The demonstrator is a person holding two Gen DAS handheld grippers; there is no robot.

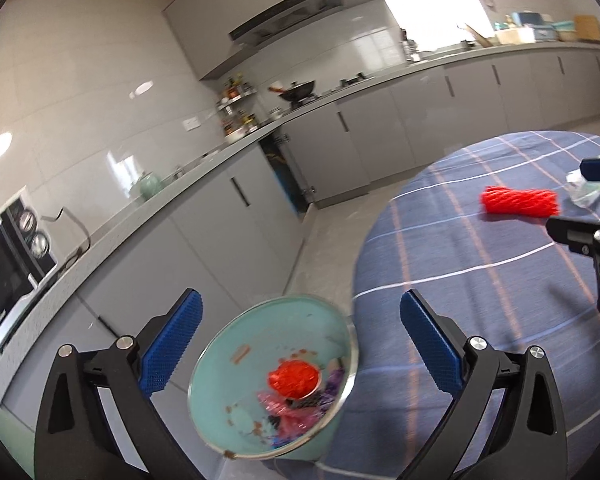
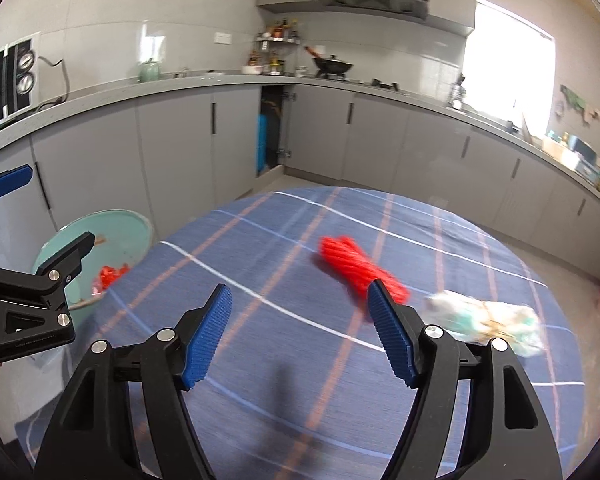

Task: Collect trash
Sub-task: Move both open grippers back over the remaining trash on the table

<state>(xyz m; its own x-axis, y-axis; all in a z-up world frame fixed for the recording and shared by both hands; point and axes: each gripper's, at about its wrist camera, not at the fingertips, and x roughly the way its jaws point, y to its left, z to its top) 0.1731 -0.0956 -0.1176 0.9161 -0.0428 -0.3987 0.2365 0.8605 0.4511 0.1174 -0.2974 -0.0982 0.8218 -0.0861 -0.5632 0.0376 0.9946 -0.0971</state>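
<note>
Left gripper [image 1: 300, 344]: jaws spread wide and empty above the teal bin [image 1: 224, 412], where red netting and wrappers already lie. Right gripper [image 2: 300, 332]: jaws parted, empty, aimed at the red mesh [image 2: 360, 270] and crumpled wrapper [image 2: 484, 320] left on the checked tablecloth [image 2: 260, 360], presumably for collection.

No text can be read — every marking too blurred.
</note>
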